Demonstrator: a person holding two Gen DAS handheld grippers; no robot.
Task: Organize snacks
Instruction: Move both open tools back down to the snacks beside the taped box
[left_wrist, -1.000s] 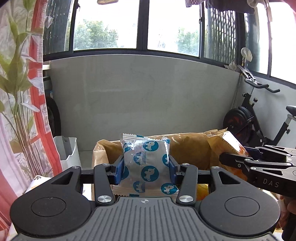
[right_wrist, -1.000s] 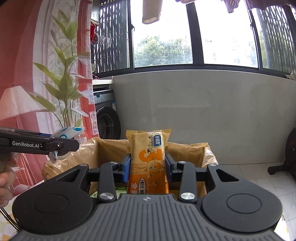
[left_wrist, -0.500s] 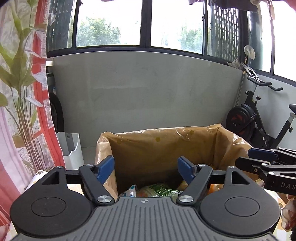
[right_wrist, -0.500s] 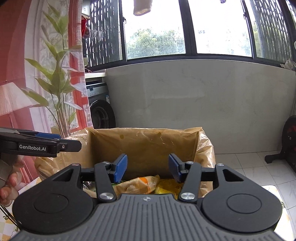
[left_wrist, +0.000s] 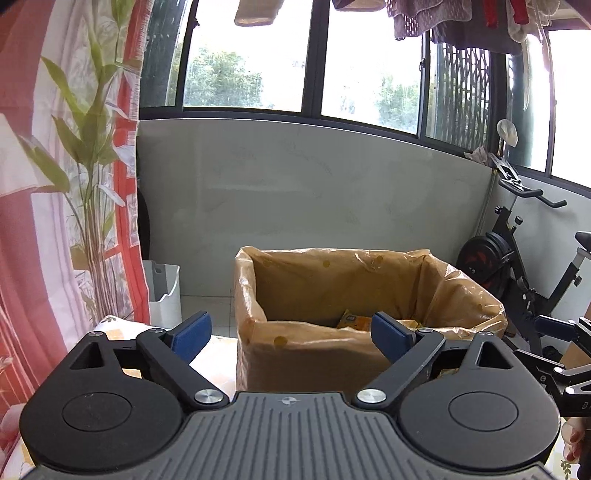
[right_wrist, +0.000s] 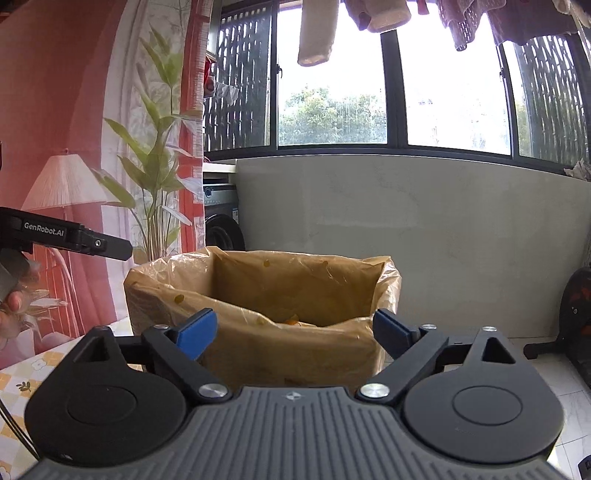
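Here, your left gripper (left_wrist: 291, 334) reads "GenRobot.AI" in white along its side in the right wrist view, and your fingers (right_wrist: 13, 306) curl around its handle at that view's left edge. Both tools are empty: the left gripper's blue pads (left_wrist: 192, 330) stand wide apart, and the right gripper (right_wrist: 293, 332) is spread just as wide, nothing between its pads (right_wrist: 197, 332). Both are held level, pointing forward at the box (left_wrist: 314, 354), a carton lined with a yellowish plastic bag (right_wrist: 166, 277) whose rim folds over the edges. It sits just beyond the fingertips, centred between each pair of pads and slightly below them. The snacks (left_wrist: 354, 321) lie inside it, low against the far wall; only a yellow packet corner shows, its print too small to read. The box rests on a tabletop (right_wrist: 22, 376) with a yellow checked cloth. Further off stand a white bin (left_wrist: 164, 291), an exercise bike (left_wrist: 517, 258) at right, a washing machine (right_wrist: 221, 218), the grey wall and windows with hanging laundry (right_wrist: 317, 33).
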